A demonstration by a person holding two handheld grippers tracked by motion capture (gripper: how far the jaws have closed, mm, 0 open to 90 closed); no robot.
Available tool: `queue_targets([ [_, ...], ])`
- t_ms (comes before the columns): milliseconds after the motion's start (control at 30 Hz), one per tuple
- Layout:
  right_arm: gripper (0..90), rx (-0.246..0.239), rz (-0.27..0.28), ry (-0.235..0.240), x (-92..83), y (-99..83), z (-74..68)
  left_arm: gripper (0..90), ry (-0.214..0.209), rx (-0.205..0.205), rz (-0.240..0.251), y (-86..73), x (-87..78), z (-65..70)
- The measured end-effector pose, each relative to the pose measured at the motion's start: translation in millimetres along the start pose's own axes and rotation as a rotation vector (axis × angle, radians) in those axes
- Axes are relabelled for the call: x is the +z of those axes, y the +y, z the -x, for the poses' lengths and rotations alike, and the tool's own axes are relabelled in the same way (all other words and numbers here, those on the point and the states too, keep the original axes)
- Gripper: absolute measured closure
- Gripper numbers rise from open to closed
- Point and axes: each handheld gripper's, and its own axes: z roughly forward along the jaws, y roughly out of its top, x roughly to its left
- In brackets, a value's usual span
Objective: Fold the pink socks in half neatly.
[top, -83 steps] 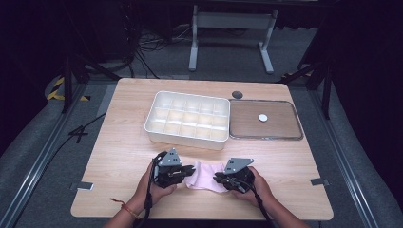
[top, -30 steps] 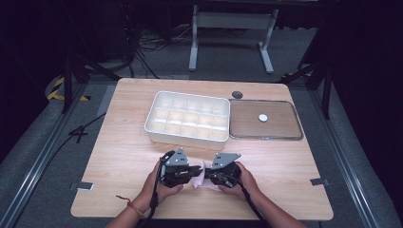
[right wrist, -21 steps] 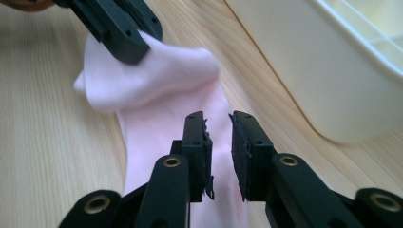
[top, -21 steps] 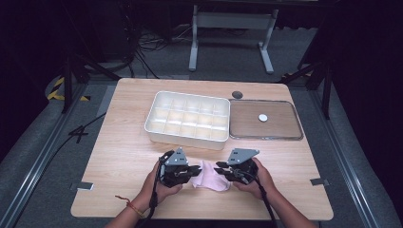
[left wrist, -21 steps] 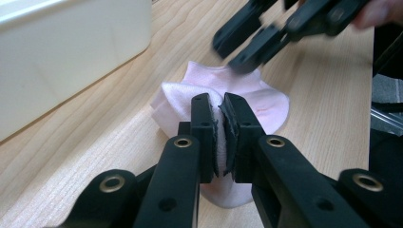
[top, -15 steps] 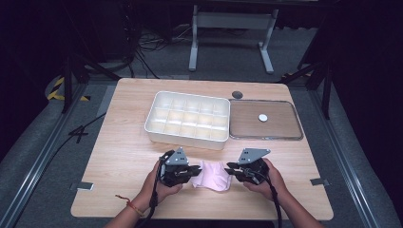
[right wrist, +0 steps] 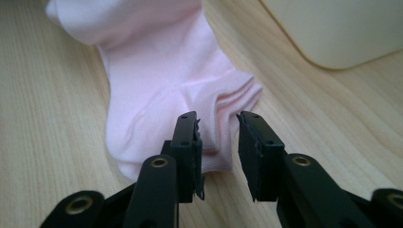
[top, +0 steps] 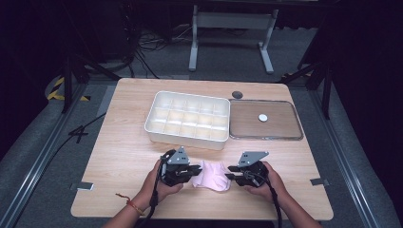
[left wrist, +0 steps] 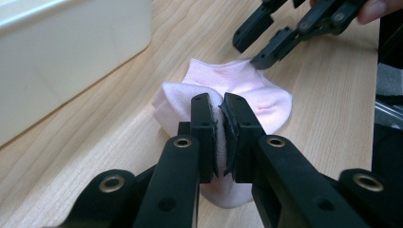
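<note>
My right gripper (top: 231, 174) has slid away toward 3 o'clock, its jaws just opening off the soft pink sock (top: 212, 174). My left gripper (top: 196, 172) stays pinched on the sock's ribbed folds, at 6 o'clock from the glossy white compartment tray (top: 187, 116) on woodgrain.

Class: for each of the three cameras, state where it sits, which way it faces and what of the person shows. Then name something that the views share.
High view: above the person's side, facing forward and down on the table; forearms, hands, left gripper, right gripper.
Left gripper view: rides the left gripper, looking along jaws clamped on the pink sock; beyond, the right gripper.
Right gripper view: rides the right gripper, jaws parted at the sock's edge.
Shared: sock and white compartment box.
</note>
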Motion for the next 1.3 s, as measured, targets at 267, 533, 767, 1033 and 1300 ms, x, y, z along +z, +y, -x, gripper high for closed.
queue_targets([
  [267,73.0,0.008,-0.034,0.008,7.5,-3.0,3.5,83.1,-0.002,0.01,-0.015,4.8,7.2,0.2],
  [533,74.7,0.001,-0.034,0.011,9.0,-2.0,3.2,83.0,-0.006,0.019,-0.03,9.8,15.0,-1.1],
  [767,74.8,-0.009,-0.036,0.012,9.6,-1.5,3.2,82.9,-0.009,0.021,-0.042,13.0,23.5,-0.9],
  [1033,75.2,-0.006,-0.033,0.021,9.2,-2.2,4.3,82.4,-0.012,0.009,-0.053,15.3,35.0,-0.6],
  [1300,75.1,-0.006,-0.035,0.019,9.4,-2.0,3.6,80.8,-0.007,0.004,-0.058,15.9,43.8,1.3],
])
